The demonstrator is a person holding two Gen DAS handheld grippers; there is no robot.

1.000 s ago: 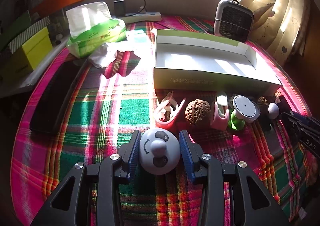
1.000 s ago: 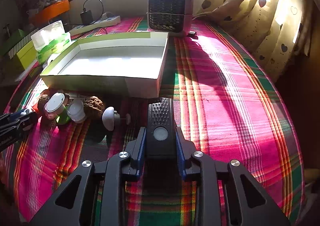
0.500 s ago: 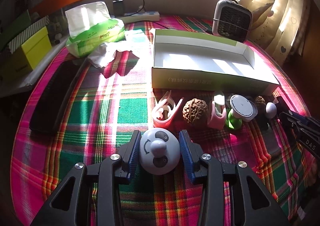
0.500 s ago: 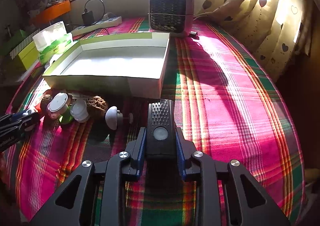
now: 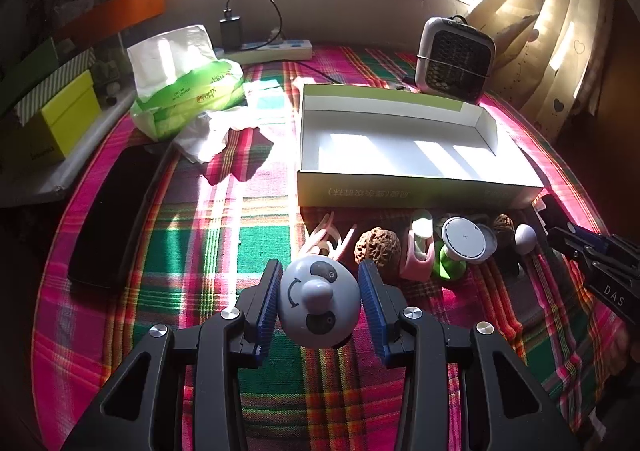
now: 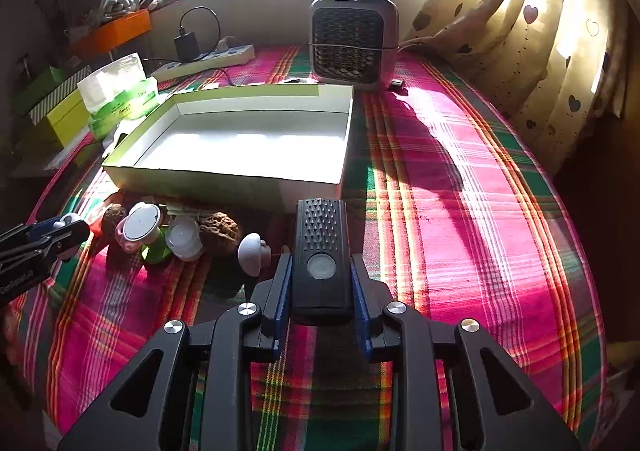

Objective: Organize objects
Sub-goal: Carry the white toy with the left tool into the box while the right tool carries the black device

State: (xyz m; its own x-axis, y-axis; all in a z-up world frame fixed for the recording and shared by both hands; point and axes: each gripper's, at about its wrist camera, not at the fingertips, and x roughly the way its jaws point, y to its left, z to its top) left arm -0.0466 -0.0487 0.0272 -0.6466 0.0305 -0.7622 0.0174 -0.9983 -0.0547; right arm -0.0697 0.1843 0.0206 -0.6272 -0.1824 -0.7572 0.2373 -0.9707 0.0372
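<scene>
Left wrist view shows the left gripper low and near, its blue fingers pressed on both sides of a round grey panda toy. That grip looks the same as a second ago, and the toy sits between the fingers just as it did. The row of small things and the box now sit a bit higher in the picture than before, so the view has tipped only a tiny bit. The gripper points forward and down at the checked cloth on the surface.

Just past the toy lies a pink clip, then a brown walnut, a pink holder, a green piece with a round white cap, a second walnut and a small white knob. Behind this row stands the open white box, with nothing in it. Far back are a tissue pack and a small heater.

Right wrist view shows the right gripper also pointing forward and down. Its fingers are close together and hold a black remote by its sides, same as before. The remote's far end reaches almost to the box wall. To its left lie the white knob and the walnut. At the left edge the left gripper peeks in.
</scene>
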